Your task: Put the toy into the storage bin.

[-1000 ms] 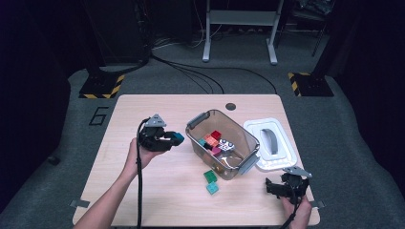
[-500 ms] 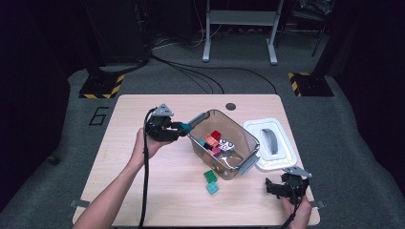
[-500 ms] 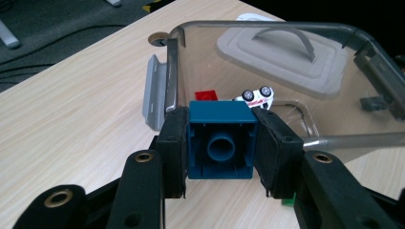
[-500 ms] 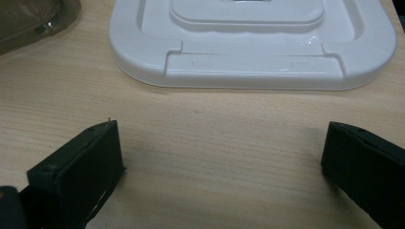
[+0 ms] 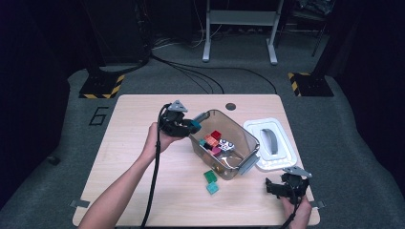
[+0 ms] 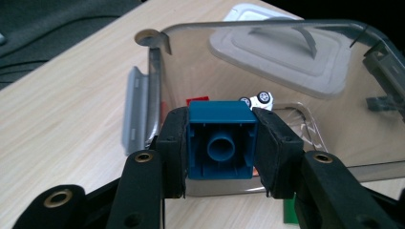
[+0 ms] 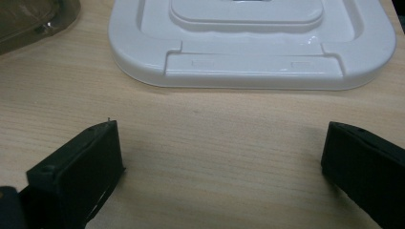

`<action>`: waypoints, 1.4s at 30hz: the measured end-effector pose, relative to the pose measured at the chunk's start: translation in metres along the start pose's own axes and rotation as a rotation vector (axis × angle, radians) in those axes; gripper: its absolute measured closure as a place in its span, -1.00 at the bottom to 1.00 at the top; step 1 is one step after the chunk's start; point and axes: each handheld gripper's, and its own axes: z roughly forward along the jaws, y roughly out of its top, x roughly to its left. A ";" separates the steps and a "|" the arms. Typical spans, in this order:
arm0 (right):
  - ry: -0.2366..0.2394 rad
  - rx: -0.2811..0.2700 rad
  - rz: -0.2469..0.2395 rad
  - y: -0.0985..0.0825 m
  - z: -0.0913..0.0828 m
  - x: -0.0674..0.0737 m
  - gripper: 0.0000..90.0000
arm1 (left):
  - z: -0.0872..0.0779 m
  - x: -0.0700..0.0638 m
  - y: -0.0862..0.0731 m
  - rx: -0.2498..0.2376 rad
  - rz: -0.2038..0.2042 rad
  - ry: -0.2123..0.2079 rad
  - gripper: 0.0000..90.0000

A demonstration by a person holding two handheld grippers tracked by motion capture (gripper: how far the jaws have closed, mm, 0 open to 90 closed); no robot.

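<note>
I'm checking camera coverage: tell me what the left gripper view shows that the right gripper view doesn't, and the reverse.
Left gripper view alone: the left gripper clamped on a blue hollow plastic building brick, held at the clear plastic storage bin, with a small white toy car inside.
Right gripper view alone: the right gripper open over bare tabletop.
Both: the white plastic bin lid and light wooden table.

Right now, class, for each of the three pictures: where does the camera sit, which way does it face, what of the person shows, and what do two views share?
High view: above the table, facing forward and down; both forearms, left gripper, right gripper.
Left gripper view: on the left gripper, facing the clear bin; jaws clamp a blue block.
Right gripper view: low over the table, facing the white lid; jaws apart.
Shared: the white lid appears in all three.
</note>
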 end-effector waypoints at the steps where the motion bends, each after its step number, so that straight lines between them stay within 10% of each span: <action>1: 0.000 0.000 0.000 0.000 0.000 0.000 -1.00 | 0.002 0.000 0.001 0.011 0.006 -0.001 0.31; 23: 0.000 0.000 0.000 0.000 0.000 0.000 -1.00 | 0.027 -0.007 0.001 0.151 0.065 0.049 0.13; 42: -0.003 0.000 0.002 0.000 0.000 0.000 -1.00 | -0.026 -0.031 -0.032 0.040 0.069 0.071 -0.63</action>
